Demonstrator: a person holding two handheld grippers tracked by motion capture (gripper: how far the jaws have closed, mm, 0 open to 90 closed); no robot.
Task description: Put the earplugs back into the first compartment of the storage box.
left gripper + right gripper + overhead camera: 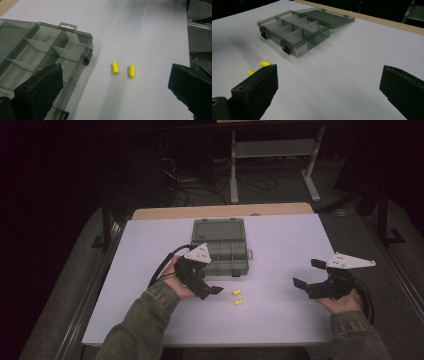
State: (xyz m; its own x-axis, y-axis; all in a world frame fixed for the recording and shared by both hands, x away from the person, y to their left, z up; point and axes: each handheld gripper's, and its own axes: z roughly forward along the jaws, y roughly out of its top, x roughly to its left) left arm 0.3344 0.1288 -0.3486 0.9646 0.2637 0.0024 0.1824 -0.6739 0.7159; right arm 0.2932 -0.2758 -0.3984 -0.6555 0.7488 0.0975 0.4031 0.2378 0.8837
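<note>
Two small yellow foam plugs [236, 292] [238, 302] lie side by side on the white table [285, 240], just in front of a smoky clear compartment box [220, 251] whose lid lies open at the back. My left gripper [209, 278] is open, close to the left of the plugs and by the box's front left corner. In the left gripper view the plugs [115, 68] [131, 71] lie ahead between the wide-apart jaws, with the box [47, 52] on the left. My right gripper [306, 273] is open at the table's right, apart from everything; its view shows the box [294, 30] and plugs [265, 63].
The box's compartments look empty. A wooden table edge [225, 211] runs behind the white sheet. A metal stand [272, 160] and cables are on the dark floor beyond. The white surface between the two grippers is bare.
</note>
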